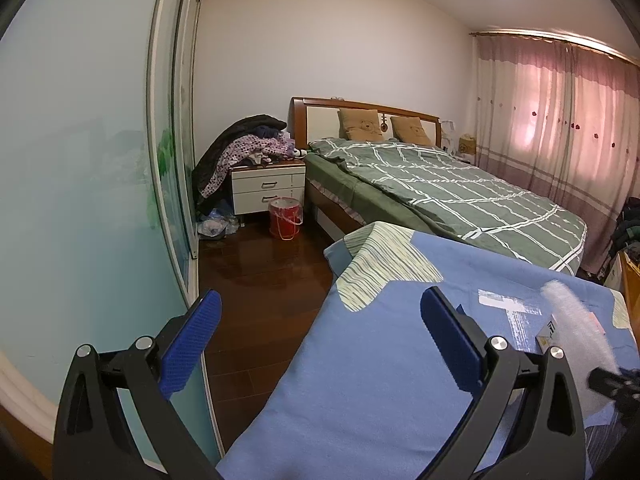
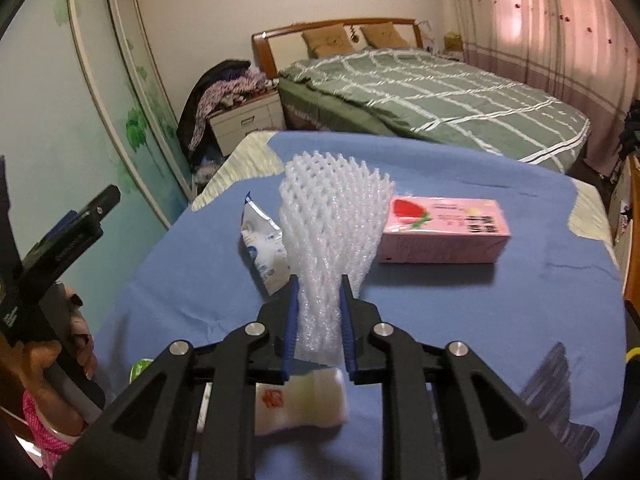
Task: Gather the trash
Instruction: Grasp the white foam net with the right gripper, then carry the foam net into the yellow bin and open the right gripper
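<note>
The bed [image 2: 420, 96] with its green checked quilt fills the far room from 12 to 2 o'clock. Nearer lies the blue cloth [image 2: 460, 320] covering the tabletop, which carries the trash. At 1 o'clock on it rests a pink strawberry carton [image 2: 444, 230], lying flat. Rising in the middle is a white foam fruit net [image 2: 332, 240], its fanned end up toward 12 o'clock. Just beside it at 11 o'clock lies a crumpled blue-and-white wrapper [image 2: 264, 248], and below the fingers at 6 o'clock a small white bottle [image 2: 300, 404] lies on its side.

The right tongs [image 2: 319, 320] are pinching the net by its narrow end. The left tongs [image 1: 320, 344] hang spread wide and hold nothing, pointed past the tabletop's edge toward the floor.

The step in hand looks like lifting the net clear. The next move calls for carrying it to a bin, perhaps the red bucket [image 1: 285, 218] by the nightstand [image 1: 268, 190], without dragging the wrapper along.
</note>
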A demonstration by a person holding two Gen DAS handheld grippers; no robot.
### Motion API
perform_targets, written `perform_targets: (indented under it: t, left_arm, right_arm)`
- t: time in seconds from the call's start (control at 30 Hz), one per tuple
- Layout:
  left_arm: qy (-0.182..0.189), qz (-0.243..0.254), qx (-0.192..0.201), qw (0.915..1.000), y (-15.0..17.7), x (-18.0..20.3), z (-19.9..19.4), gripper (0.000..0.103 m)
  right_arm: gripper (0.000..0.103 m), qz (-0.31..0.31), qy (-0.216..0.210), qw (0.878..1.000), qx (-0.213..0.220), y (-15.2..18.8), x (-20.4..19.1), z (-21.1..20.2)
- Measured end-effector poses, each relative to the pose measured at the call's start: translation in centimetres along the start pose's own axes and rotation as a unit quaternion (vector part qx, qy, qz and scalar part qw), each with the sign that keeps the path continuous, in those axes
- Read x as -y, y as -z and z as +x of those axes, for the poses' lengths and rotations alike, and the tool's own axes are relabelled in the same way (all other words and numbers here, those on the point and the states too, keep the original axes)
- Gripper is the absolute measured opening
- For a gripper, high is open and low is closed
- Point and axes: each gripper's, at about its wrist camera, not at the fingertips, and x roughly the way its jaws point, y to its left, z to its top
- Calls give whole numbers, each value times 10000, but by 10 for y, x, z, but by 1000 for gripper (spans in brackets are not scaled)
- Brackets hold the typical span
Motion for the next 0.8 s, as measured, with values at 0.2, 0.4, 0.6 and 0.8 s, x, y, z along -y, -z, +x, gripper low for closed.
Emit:
perform_targets:
  t: [0.2, 0.4, 0.6, 0.8]
  left_arm:
    - [45, 57, -15, 10000, 1, 3, 0, 98]
    - [101, 86, -17, 9999, 1, 5, -2, 98]
    - [134, 97, -33, 9999, 1, 5, -3, 98]
    - [151, 125, -59, 9998, 2, 6, -4, 98]
  right_arm:
    - [18, 355, 375, 9973, 519, 18, 37, -48]
    - [18, 882, 1345, 9824, 950, 45, 94, -93]
    - [18, 1512, 2618, 9453, 1225, 76, 161, -133]
    - [19, 2238, 3378, 9073, 1126, 110, 219, -151]
